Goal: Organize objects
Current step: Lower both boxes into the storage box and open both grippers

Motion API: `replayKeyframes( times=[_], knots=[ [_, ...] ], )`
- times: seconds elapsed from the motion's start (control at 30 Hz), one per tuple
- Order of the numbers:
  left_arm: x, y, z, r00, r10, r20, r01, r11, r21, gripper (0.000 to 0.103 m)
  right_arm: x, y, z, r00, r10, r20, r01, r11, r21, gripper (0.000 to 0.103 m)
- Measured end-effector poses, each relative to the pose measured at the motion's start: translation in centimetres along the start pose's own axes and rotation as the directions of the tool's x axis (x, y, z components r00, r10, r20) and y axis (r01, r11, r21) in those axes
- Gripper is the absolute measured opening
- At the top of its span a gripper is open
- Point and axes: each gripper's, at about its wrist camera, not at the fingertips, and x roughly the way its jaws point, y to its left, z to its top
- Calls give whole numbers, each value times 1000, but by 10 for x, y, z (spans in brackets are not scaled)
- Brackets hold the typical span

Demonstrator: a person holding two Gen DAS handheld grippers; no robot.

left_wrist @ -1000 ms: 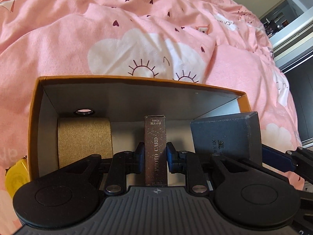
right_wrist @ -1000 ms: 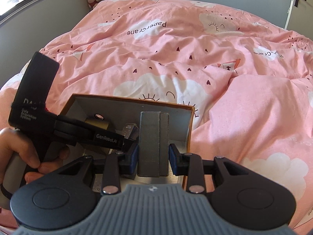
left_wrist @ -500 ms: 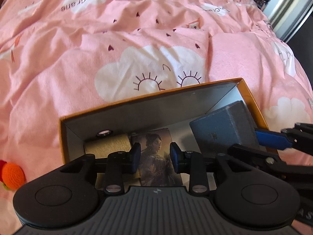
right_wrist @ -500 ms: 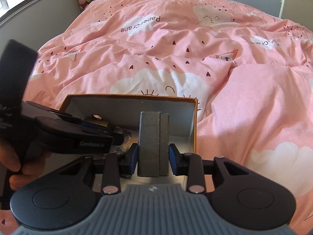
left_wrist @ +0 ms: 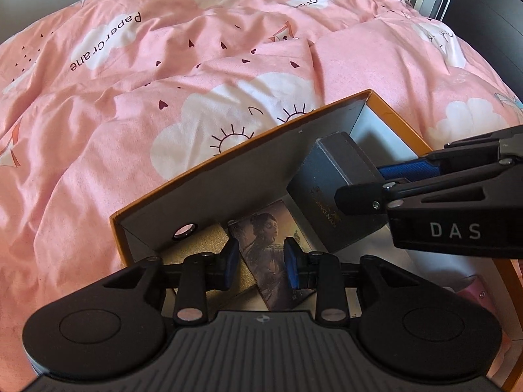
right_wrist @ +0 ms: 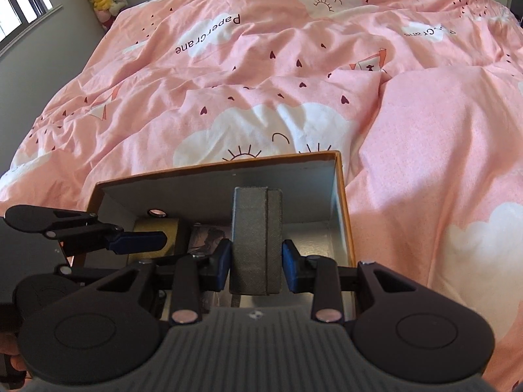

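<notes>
photo card box (left_wrist: 274, 261) released, lying flat

One orange box (left_wrist: 395, 111) on one pink duvet (left_wrist: 163, 75) — inside it, three items: one grey case (right_wrist: 256, 238), one photo-card pack (left_wrist: 271, 245), one gold block (left_wrist: 202, 248).

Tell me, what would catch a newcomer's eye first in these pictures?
Probably the pink bedspread with clouds and hearts, filling the background. On it sits an orange-edged box, where the right gripper clamps a grey box upright near its right wall. The left gripper hangs open over a portrait card box lying in the middle.
</notes>
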Motion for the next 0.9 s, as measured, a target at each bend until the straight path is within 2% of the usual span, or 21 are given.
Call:
replayKeyframes(
  times=[0.17,0.3,0.53,0.67,0.77,0.9],
  knots=[
    [0,1,-2,1000,-9,7,9,1000,-2,36,-1,5,-2,999,-6,-35,6,1000,-6,35],
    [-1,1,-3,1000,-9,11,9,1000,10,36,-5,5,-4,1000,5,-30,-3,999,49,35],
    [-9,-2,-6,1000,6,22,-7,997,71,35,-10,0,3,990,139,-15,-134,975,176,35],
    [-9,-6,-8,1000,22,23,-24,994,102,35,8,-4,3,984,173,-50,-159,963,217,35],
    [-8,-6,-9,1000,11,19,-13,995,103,35,8,-6,1,986,154,-63,-138,969,207,36],
    [-6,-7,-12,1000,9,17,-11,994,112,35,2,-1,2,996,60,-59,-53,993,109,40]
  ],
)
